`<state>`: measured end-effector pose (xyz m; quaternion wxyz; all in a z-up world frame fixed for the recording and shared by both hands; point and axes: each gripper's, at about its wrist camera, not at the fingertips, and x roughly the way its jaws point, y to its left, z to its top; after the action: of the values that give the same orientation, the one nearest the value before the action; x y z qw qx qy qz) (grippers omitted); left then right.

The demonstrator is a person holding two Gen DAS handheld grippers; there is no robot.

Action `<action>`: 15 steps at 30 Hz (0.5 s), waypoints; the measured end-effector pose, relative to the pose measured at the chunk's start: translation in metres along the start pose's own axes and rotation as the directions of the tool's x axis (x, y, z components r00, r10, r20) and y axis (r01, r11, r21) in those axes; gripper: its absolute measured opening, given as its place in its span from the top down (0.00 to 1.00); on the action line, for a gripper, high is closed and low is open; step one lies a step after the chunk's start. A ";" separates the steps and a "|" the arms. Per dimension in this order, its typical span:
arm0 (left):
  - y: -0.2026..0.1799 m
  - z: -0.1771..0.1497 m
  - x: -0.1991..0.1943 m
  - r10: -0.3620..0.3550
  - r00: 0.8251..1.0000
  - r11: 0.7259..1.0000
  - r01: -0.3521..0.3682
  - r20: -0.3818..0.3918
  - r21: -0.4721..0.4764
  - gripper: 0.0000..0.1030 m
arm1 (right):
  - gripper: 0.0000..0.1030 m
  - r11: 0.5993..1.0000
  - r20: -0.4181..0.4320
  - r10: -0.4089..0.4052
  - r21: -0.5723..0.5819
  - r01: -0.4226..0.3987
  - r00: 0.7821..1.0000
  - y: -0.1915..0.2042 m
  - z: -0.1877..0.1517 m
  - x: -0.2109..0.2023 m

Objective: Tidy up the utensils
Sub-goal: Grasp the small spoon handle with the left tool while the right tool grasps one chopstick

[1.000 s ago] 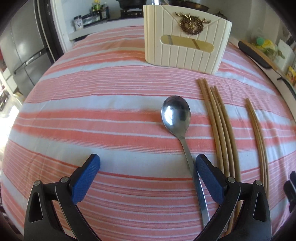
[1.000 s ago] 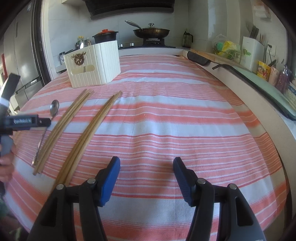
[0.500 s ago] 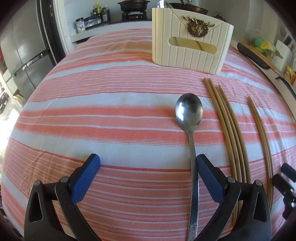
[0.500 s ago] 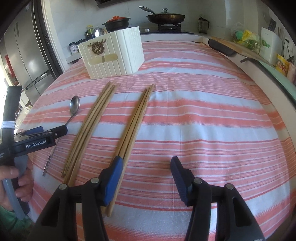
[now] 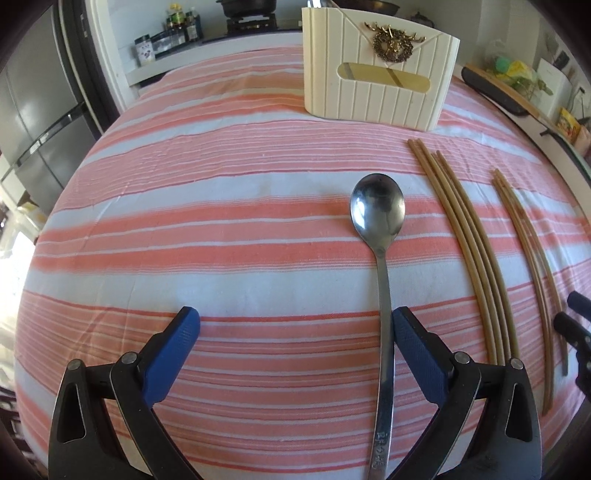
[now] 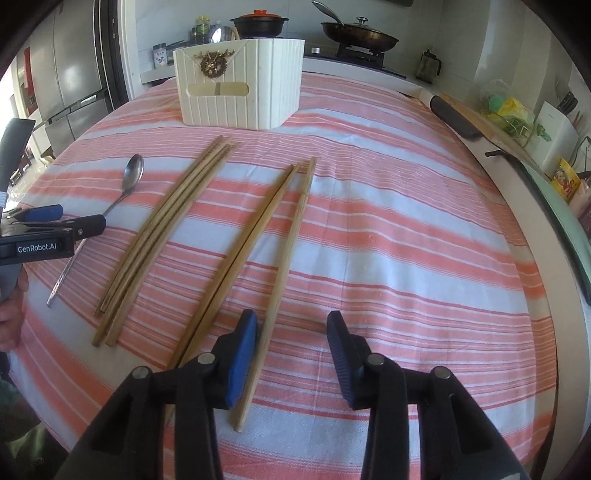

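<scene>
A steel spoon (image 5: 377, 210) lies on the striped cloth, bowl toward the cream ribbed holder (image 5: 376, 70). My left gripper (image 5: 295, 332) is open over the cloth, and the spoon's handle runs just inside its right finger (image 5: 417, 354). Two bundles of wooden chopsticks (image 5: 469, 251) lie to the right of the spoon. In the right wrist view my right gripper (image 6: 291, 332) sits low over the right bundle (image 6: 251, 240), its jaws closing. One stick (image 6: 284, 277) lies between them against the left pad (image 6: 243, 354); the others run under that finger. The right pad touches nothing.
The holder (image 6: 236, 88) stands at the far side of the table. My left gripper (image 6: 70, 219) and a hand (image 6: 11, 314) are at the left. A stove with a pan (image 6: 358, 33) and a fridge (image 6: 70, 85) lie beyond. The table's edge (image 6: 524, 236) curves along the right.
My right gripper has slid left onto the right chopstick bundle and its jaws have narrowed; one stick now lies apart. The left gripper shifted, so the spoon handle sits inside its right finger.
</scene>
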<state>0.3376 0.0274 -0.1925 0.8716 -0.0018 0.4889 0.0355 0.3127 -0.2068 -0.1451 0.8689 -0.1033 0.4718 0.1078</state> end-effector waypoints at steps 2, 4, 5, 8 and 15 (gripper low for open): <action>0.004 0.002 0.000 0.012 1.000 1.000 -0.011 -0.022 0.022 0.00 | 0.62 1.000 -0.013 0.009 -0.011 -0.009 1.000 0.000 -0.001 -0.001; 0.006 0.004 0.000 0.028 0.999 0.999 -0.027 -0.035 0.036 0.00 | 0.62 1.000 -0.029 0.025 -0.008 -0.026 0.999 -0.001 -0.001 -0.001; 0.005 0.006 0.002 0.028 0.999 0.999 -0.027 -0.038 0.043 0.00 | 0.62 0.999 -0.037 0.035 -0.010 -0.035 0.999 -0.002 0.001 0.000; -0.004 0.010 0.005 0.008 1.000 0.997 -0.006 -0.030 0.077 0.00 | 0.62 0.998 -0.062 0.062 -0.014 -0.063 0.996 -0.006 0.011 0.006; -0.013 0.032 0.017 -0.051 0.998 0.983 0.056 -0.036 0.174 0.00 | 0.68 0.994 -0.103 0.099 -0.028 -0.102 0.990 -0.009 0.053 0.033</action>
<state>0.3744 0.0170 -0.1912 0.8613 0.0609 0.5034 -0.0310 0.3754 -0.1973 -0.1441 0.8355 -0.0991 0.5181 0.1537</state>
